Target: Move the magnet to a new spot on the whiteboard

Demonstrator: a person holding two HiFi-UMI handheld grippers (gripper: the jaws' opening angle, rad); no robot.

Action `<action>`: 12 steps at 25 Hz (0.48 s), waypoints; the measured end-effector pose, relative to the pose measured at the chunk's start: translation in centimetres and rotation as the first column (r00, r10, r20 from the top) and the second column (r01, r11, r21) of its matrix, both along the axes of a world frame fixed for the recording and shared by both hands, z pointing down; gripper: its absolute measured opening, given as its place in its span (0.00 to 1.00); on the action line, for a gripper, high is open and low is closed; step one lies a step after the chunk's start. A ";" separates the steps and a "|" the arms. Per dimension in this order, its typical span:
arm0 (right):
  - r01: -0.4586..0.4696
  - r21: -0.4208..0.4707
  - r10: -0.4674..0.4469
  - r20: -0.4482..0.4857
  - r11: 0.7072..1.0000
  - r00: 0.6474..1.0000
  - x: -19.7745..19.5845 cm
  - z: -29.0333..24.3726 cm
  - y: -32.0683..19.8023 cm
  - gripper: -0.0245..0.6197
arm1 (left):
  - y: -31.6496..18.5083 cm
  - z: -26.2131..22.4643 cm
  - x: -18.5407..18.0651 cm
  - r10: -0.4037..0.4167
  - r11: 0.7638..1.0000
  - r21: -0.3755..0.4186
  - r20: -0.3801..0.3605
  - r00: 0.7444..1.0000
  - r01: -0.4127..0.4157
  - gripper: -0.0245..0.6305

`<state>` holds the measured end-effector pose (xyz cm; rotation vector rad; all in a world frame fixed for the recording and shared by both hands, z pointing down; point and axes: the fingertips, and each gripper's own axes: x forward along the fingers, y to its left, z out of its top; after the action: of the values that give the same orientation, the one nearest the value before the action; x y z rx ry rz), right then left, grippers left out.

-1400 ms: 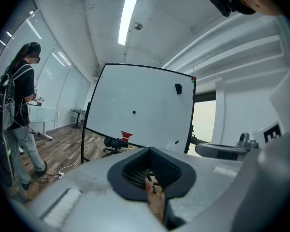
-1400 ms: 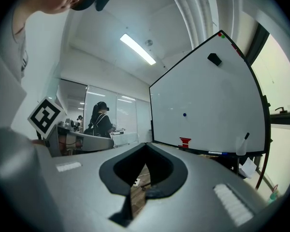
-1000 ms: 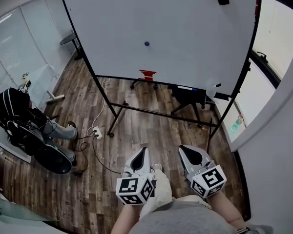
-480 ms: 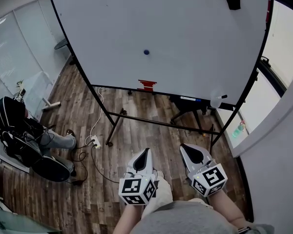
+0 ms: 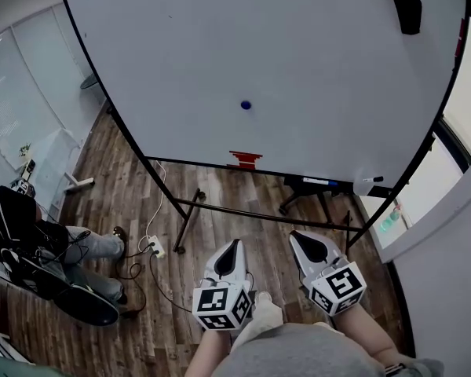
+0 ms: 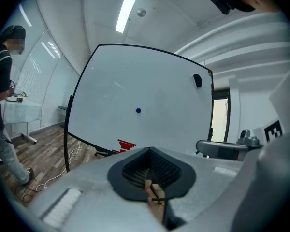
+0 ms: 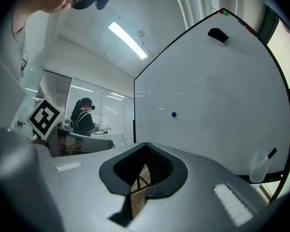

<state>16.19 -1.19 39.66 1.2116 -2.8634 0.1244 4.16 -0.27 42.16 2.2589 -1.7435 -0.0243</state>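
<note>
On whiteboard [image 5: 314, 61], blue magnet [image 5: 246, 105] mid-board; wood floor [image 5: 133, 195] below; left gripper [image 5: 231, 246], right gripper [image 5: 302, 240] both closed, empty

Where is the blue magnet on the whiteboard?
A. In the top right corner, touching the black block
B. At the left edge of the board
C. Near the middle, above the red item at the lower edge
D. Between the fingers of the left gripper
C: the blue magnet sits near the middle of the whiteboard, straight above the red item and far from the black block.
</note>
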 end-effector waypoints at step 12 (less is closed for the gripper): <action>-0.036 0.008 0.036 -0.011 0.999 0.999 -3.6 -0.3 -10.1 0.04 | -11.9 -1.2 -3.0 0.044 0.998 0.035 0.027 0.999 -0.045 0.04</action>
<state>12.64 -11.24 39.35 1.2618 -2.8358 0.1074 1.12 -12.16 40.95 2.3323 -1.7190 -0.0158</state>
